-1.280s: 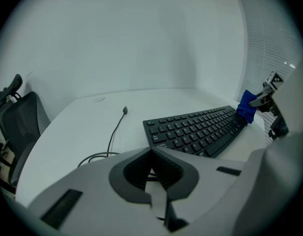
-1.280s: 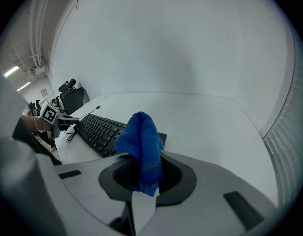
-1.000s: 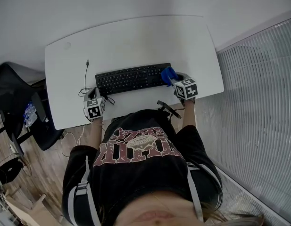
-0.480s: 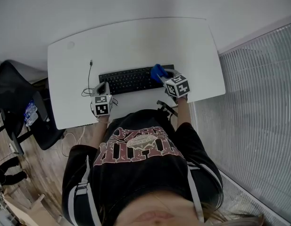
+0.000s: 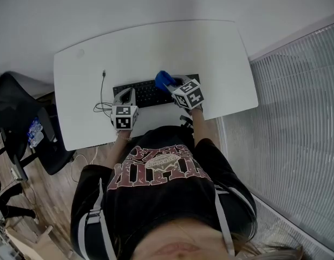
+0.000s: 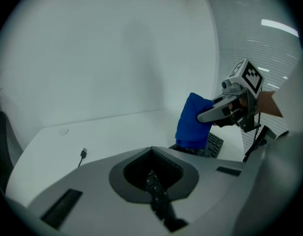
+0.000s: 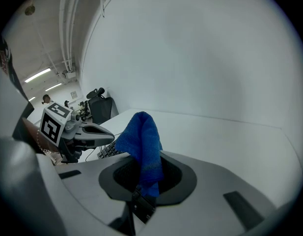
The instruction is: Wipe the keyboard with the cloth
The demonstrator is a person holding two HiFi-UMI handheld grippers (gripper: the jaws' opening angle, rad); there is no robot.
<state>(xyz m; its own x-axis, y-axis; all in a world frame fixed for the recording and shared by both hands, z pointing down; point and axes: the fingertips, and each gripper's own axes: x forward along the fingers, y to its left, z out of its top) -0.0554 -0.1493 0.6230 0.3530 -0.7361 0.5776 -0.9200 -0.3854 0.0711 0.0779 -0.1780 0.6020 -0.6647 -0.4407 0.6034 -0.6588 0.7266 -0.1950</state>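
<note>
right gripper has slid left along the keyboard, from its right end to about the middle; left gripper has shifted right, now over the keyboard's left part; blue cloth is pinched in the right gripper's jaws, which are closed on it; the cloth's bunched end sticks out past the tips; in the left gripper view the cloth hangs down from the jaws and its lower edge touches the keys; left gripper's jaws are pressed together with nothing clamped, keys showing through the hollow between them; the two grippers are near each other, cloth between them; keyboard lies on the white desk toward its near edge; loose usb cable rests on the desk just left of the keyboard
</note>
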